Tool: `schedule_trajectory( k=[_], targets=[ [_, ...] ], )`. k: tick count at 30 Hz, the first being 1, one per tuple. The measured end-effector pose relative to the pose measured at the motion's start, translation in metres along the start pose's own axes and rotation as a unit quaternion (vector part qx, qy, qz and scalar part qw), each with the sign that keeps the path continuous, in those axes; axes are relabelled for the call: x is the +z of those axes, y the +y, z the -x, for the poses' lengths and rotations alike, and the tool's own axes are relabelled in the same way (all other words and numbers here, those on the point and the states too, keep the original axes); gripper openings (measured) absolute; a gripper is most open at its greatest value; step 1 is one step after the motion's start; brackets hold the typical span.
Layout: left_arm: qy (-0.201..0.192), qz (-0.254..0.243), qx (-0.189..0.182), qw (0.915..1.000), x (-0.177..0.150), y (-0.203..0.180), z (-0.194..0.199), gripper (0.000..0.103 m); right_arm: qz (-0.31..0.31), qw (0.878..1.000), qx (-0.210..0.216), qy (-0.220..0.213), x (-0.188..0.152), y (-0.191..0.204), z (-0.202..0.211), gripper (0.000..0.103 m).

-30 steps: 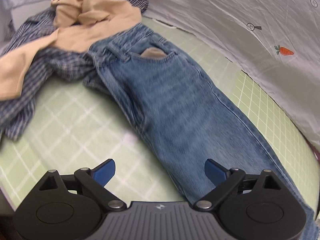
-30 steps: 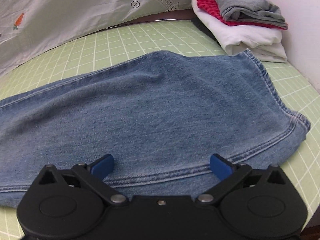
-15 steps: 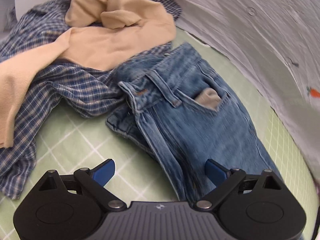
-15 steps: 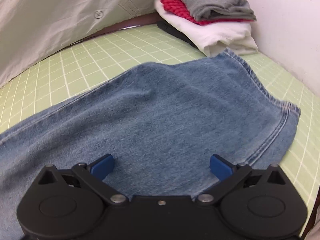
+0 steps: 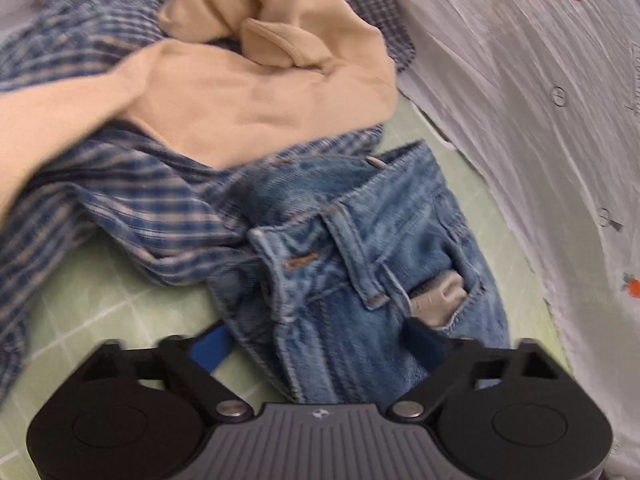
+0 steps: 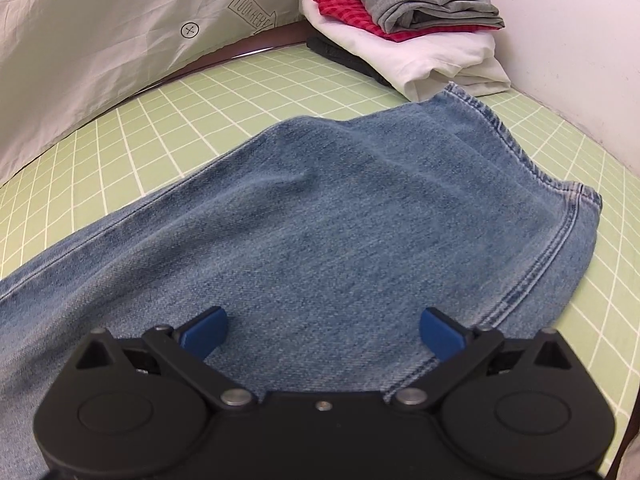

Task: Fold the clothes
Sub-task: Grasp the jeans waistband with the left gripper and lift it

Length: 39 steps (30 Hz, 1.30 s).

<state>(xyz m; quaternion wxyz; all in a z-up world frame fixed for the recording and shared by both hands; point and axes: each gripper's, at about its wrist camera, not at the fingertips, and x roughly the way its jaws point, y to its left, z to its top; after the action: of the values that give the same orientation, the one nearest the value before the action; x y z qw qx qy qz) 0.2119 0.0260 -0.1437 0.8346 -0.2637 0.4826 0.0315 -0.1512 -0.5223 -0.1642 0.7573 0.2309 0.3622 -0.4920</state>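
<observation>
Left gripper point(image 5: 316, 344): jaws closing, blue pads either side of the jeans point(image 5: 360, 264) at the waistband end, denim between them, no firm clamp visible. Jeans spread lengthwise on the green grid mat point(image 5: 100, 292); waistband, belt loop and a pocket with pale lining showing. Just beyond, touching the waistband: crumpled blue plaid shirt point(image 5: 132, 200), with a beige garment point(image 5: 256, 96) heaped on top. White printed sheet point(image 5: 540, 120) along the far edge.

Right gripper point(image 6: 322, 332): jaws wide apart, hovering over the leg end of the jeans point(image 6: 320, 220), nothing gripped. Hem near the stack of folded clothes point(image 6: 420, 40): grey on red on white, at the mat's far corner.
</observation>
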Motion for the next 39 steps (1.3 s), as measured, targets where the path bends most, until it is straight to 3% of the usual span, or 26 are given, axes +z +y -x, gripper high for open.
schedule_trajectory(
  k=[1,3,5,12,18,22,26,30,34,35,38,39],
  targets=[
    [0.001,-0.001,0.003,1.0,-0.001,0.0,0.001,0.046,0.0,1.0,0.0,-0.002,-0.001,0.0,0.0,0.103],
    [0.012,0.03,-0.026,0.9991,-0.005,0.006,0.0,0.027,0.002,1.0,0.002,-0.004,-0.002,0.0,0.0,0.103],
    [0.004,0.035,-0.031,0.9989,-0.008,0.005,0.002,0.019,0.006,1.0,0.005,-0.004,-0.002,-0.001,0.001,0.103],
    [-0.059,-0.044,-0.031,0.9968,-0.019,-0.036,0.04,0.015,0.044,0.998,0.043,0.009,0.003,-0.01,0.0,0.103],
    [-0.112,-0.138,-0.04,0.9833,-0.049,-0.089,0.083,0.015,0.081,0.994,0.076,0.011,0.001,-0.021,0.002,0.103],
    [-0.132,-0.224,-0.057,0.9639,-0.082,-0.13,0.105,0.014,0.091,0.992,0.089,0.011,0.003,-0.029,0.001,0.103],
    [-0.122,-0.301,-0.073,0.943,-0.12,-0.169,0.112,0.014,0.092,0.991,0.101,0.009,0.004,-0.044,-0.001,0.103],
    [-0.08,-0.362,-0.096,0.9238,-0.167,-0.198,0.103,0.015,0.111,0.987,0.117,0.007,0.004,-0.056,-0.001,0.103],
    [0.008,-0.427,-0.081,0.9004,-0.226,-0.211,0.064,0.018,0.142,0.981,0.133,0.013,0.005,-0.06,-0.001,0.103],
    [0.023,-0.447,-0.07,0.8915,-0.239,-0.212,0.056,0.019,0.143,0.98,0.137,0.015,0.006,-0.062,-0.002,0.103],
    [0.019,-0.521,-0.04,0.8523,-0.269,-0.219,0.05,0.025,0.141,0.98,0.141,0.02,0.013,-0.068,-0.005,0.103],
    [0.018,-0.525,-0.041,0.8501,-0.27,-0.22,0.052,0.029,0.139,0.98,0.141,0.021,0.014,-0.07,-0.007,0.103]
  ],
)
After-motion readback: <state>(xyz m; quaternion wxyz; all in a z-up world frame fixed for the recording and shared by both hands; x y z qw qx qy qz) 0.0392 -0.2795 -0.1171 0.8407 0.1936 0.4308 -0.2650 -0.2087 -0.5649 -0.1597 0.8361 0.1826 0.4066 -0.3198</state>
